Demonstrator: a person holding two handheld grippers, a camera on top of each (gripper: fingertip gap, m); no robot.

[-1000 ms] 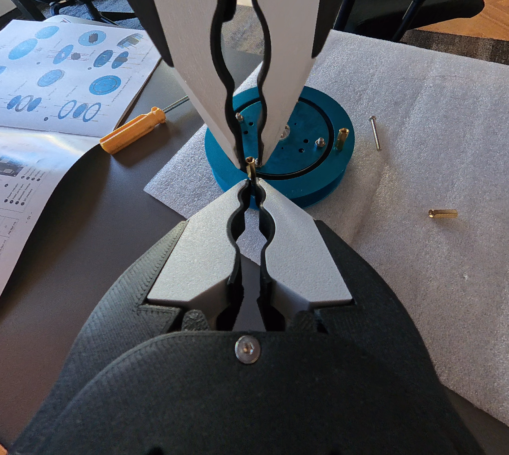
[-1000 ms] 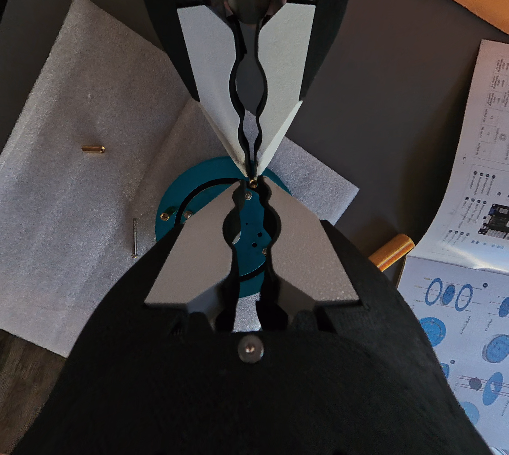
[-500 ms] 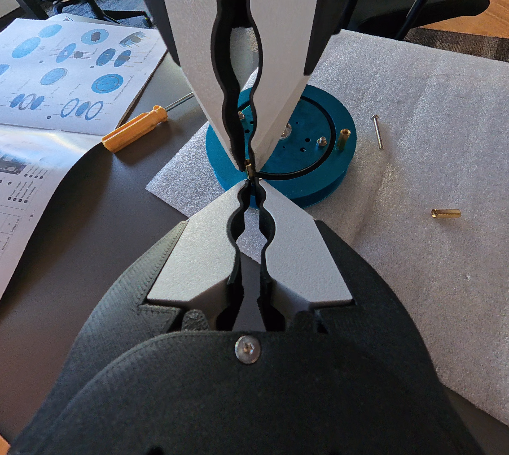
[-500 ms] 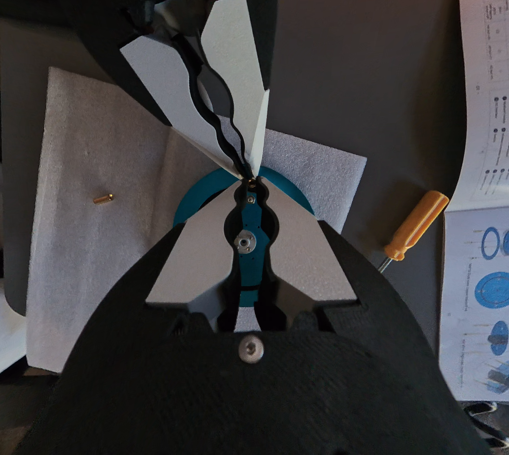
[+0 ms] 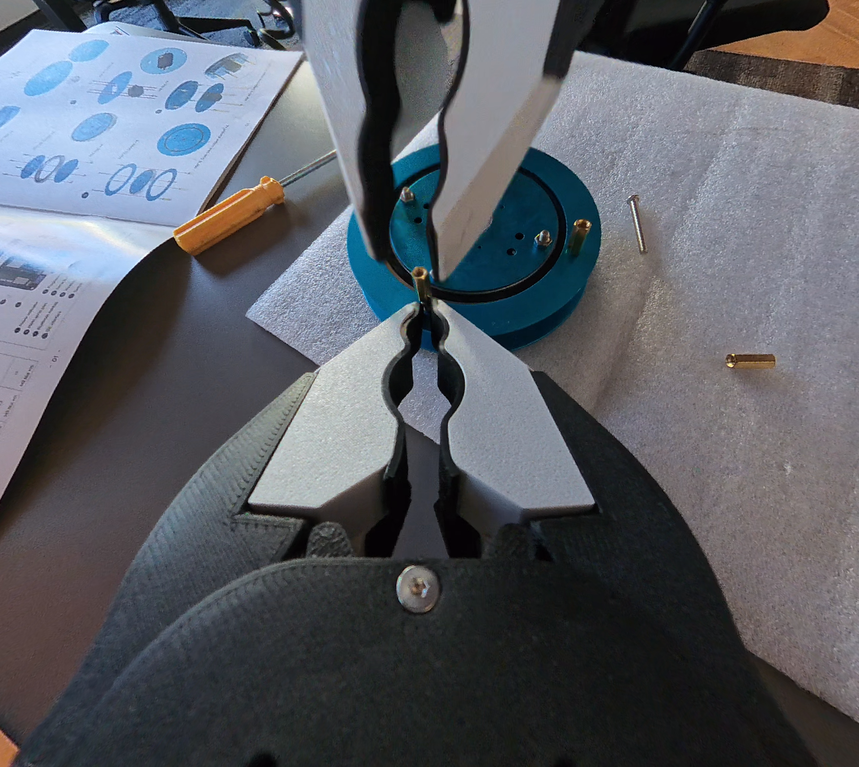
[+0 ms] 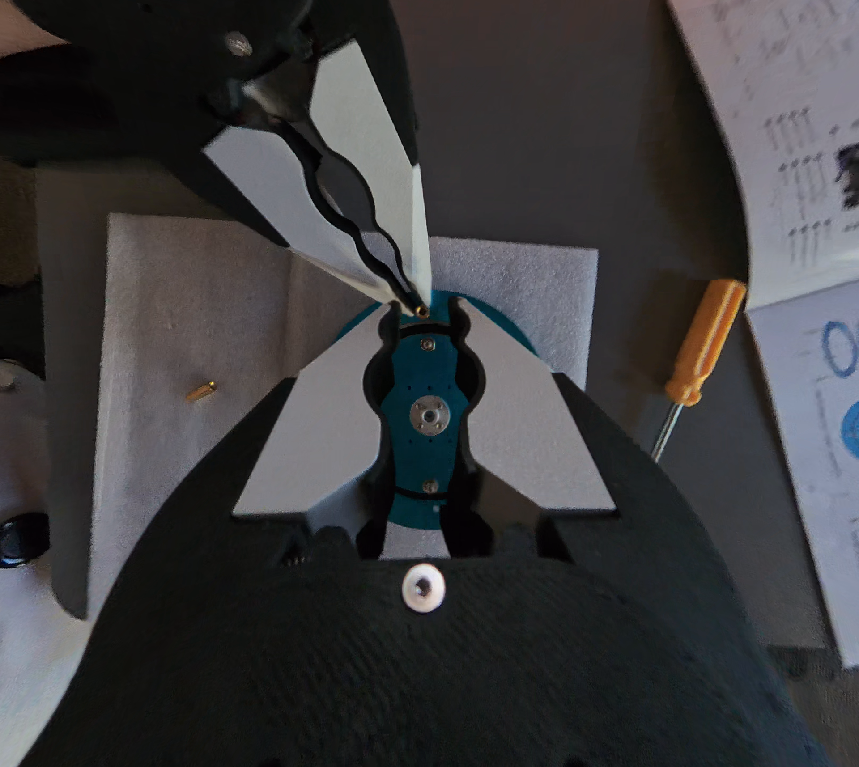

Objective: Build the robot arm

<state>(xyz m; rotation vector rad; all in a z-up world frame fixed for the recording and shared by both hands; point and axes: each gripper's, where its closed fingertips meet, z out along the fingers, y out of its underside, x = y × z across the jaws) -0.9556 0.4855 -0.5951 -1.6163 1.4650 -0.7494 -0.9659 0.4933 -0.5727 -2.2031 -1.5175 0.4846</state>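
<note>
Left wrist view: left gripper (image 5: 424, 309) pinches upright brass standoff (image 5: 420, 281) on blue disc (image 5: 534, 308); right gripper (image 6: 424, 311) spread just above.

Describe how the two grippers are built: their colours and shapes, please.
Both look the same: the left gripper and the right gripper have a ribbed black body with one silver screw, and two pale grey wedge fingers lined with wavy black pads.
</note>
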